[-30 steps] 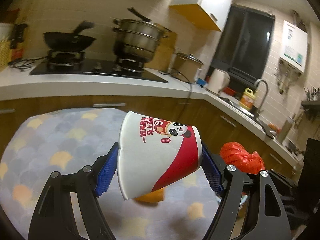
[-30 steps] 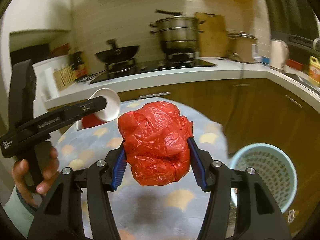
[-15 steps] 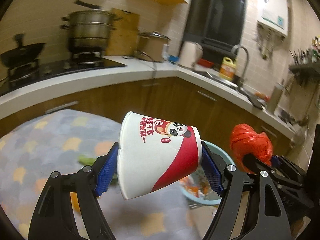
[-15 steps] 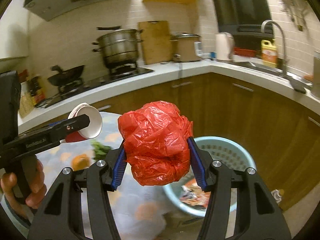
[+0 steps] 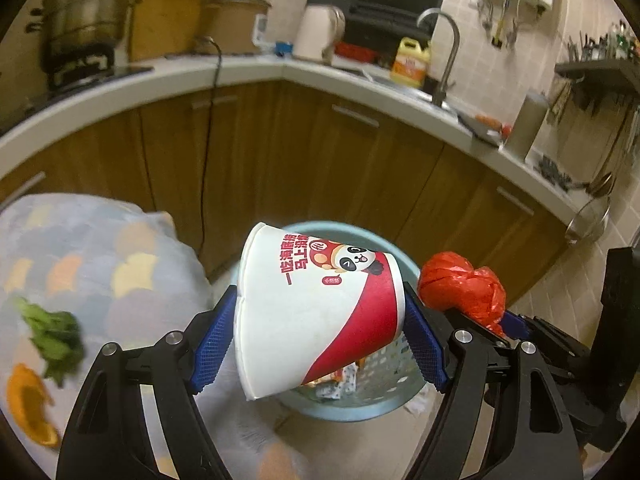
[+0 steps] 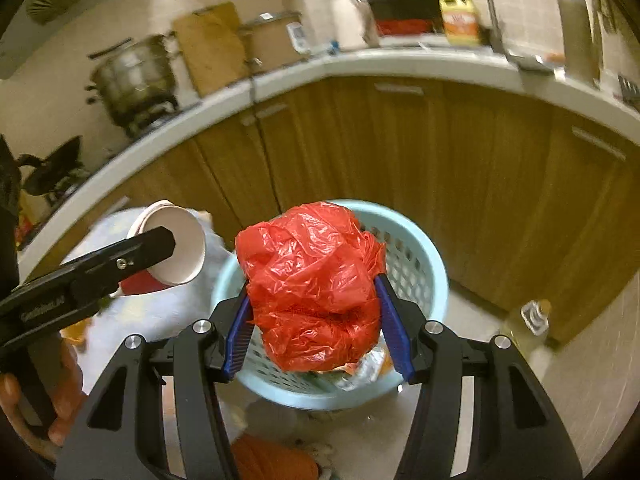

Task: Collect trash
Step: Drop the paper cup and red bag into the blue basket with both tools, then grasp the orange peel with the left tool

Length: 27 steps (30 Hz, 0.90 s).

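Observation:
My left gripper (image 5: 318, 334) is shut on a white and red paper cup (image 5: 316, 312) with a panda print, held on its side over the light blue trash basket (image 5: 340, 410). My right gripper (image 6: 318, 330) is shut on a crumpled red plastic bag (image 6: 312, 284), held above the same basket (image 6: 420, 240), which has trash inside. The bag also shows in the left wrist view (image 5: 460, 288), and the cup in the right wrist view (image 6: 172, 246).
A round table with a patterned cloth (image 5: 92, 268) stands left of the basket, with green leaves (image 5: 52, 332) and an orange peel (image 5: 28, 404) on it. Wooden cabinets (image 6: 460, 168) curve behind. A bottle (image 6: 532, 320) stands on the floor at right.
Both grippers have swung right from over the table to above the basket, carrying the cup and the red bag. The basket is now directly below both.

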Tool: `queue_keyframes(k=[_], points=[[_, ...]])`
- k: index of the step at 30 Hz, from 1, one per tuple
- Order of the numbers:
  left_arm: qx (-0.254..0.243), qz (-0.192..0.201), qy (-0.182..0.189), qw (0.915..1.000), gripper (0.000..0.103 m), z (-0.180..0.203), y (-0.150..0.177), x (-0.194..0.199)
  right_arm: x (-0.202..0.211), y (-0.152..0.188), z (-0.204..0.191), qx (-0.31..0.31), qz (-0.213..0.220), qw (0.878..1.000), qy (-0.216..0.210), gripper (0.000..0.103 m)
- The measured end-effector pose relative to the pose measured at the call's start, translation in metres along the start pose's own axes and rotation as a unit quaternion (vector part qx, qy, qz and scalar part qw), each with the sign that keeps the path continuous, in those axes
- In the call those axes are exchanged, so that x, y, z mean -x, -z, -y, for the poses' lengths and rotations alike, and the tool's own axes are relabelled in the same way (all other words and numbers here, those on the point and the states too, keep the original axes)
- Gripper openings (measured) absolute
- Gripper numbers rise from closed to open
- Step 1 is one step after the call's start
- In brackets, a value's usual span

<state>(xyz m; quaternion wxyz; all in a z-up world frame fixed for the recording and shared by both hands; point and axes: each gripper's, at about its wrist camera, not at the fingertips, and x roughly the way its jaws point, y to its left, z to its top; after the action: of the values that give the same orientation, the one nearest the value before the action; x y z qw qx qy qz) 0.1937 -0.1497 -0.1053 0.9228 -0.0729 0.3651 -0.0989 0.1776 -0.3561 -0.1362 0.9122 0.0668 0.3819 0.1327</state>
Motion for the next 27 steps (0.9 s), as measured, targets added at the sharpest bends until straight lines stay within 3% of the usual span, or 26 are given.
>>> queue_keyframes(k=[4, 8, 16, 21, 27], points=[[-0.006, -0.037, 0.001, 0.9993, 0.077, 0.004, 0.009, -0.029, -0.023, 0.005, 0.017, -0.025, -0.032, 0.999, 0.01, 0.059], [-0.011, -0.055, -0.003, 0.9984, 0.08, 0.002, 0.015, -0.038, -0.025, 0.007, 0.029, -0.043, -0.032, 0.999, 0.008, 0.065], [0.014, -0.039, 0.001, 0.9991, 0.081, -0.014, 0.013, -0.021, -0.015, 0.0, 0.025, -0.04, -0.027, 0.999, -0.004, 0.066], [0.014, -0.017, -0.007, 0.9997, 0.081, -0.019, 0.014, 0.004, -0.004, -0.003, -0.004, -0.003, -0.012, 1.0, -0.011, 0.066], [0.028, 0.021, -0.037, 0.9987, 0.081, -0.037, 0.02, 0.049, 0.005, -0.005, -0.056, 0.046, -0.002, 0.998, -0.053, 0.066]])
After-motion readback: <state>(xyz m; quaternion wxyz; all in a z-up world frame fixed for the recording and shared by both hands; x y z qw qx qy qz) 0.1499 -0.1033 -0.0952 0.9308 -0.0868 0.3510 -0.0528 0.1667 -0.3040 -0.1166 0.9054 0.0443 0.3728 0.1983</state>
